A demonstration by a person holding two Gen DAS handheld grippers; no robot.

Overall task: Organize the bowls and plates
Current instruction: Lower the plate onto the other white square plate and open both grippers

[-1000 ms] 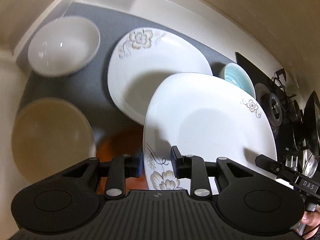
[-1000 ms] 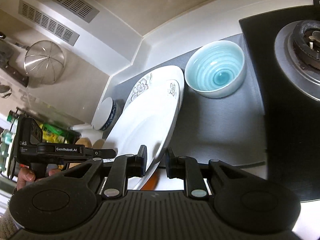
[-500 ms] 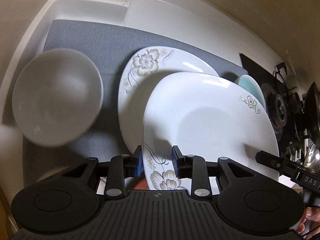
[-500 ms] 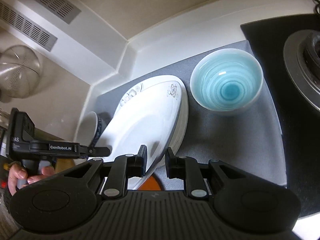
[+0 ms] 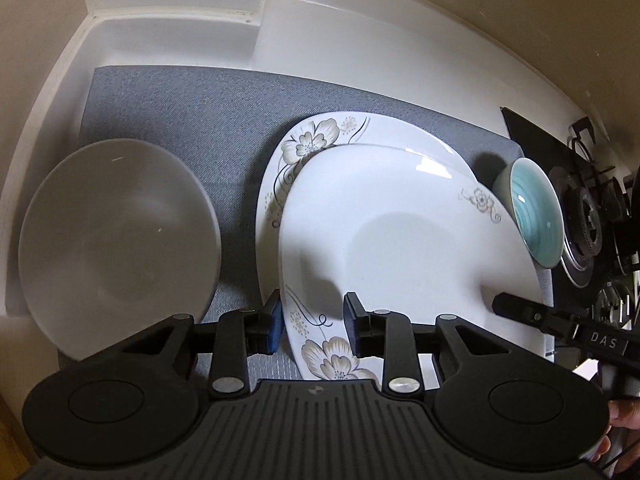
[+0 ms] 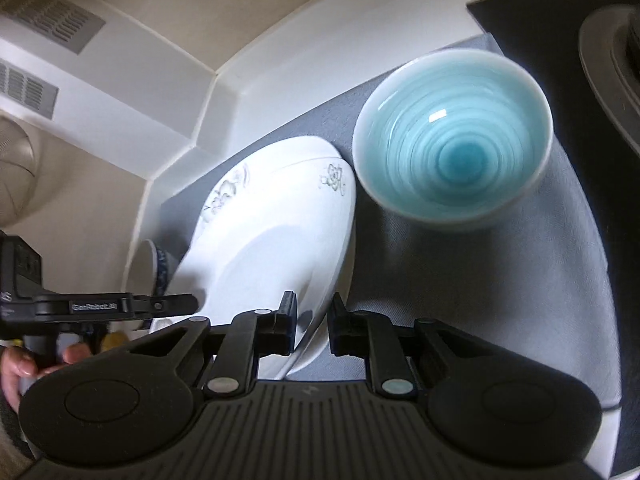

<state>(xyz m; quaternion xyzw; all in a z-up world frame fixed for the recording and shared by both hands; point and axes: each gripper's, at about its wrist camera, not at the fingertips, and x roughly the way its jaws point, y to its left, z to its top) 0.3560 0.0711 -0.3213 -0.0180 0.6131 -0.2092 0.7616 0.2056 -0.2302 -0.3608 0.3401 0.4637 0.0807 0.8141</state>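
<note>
A white flowered plate [image 5: 400, 248] is held by both grippers just over a second flowered plate [image 5: 316, 140] lying on the grey mat [image 5: 192, 108]. My left gripper [image 5: 314, 326] is shut on the plate's near left rim. My right gripper [image 6: 312, 326] is shut on its right rim [image 6: 280, 248]. A white bowl [image 5: 116, 236] stands on the mat to the left. A pale blue bowl [image 6: 452, 136] stands on the mat to the right; it also shows in the left wrist view [image 5: 532, 208].
A black gas hob with a burner [image 5: 584, 220] lies to the right of the mat. White counter walls [image 5: 172, 40] close off the back and left. A blue-patterned bowl edge [image 6: 158, 256] shows behind the plates in the right wrist view.
Both grippers carried the held plate forward and down over the lying plate, so the two now nearly line up. The beige bowl and wooden patch have left the left wrist view.
</note>
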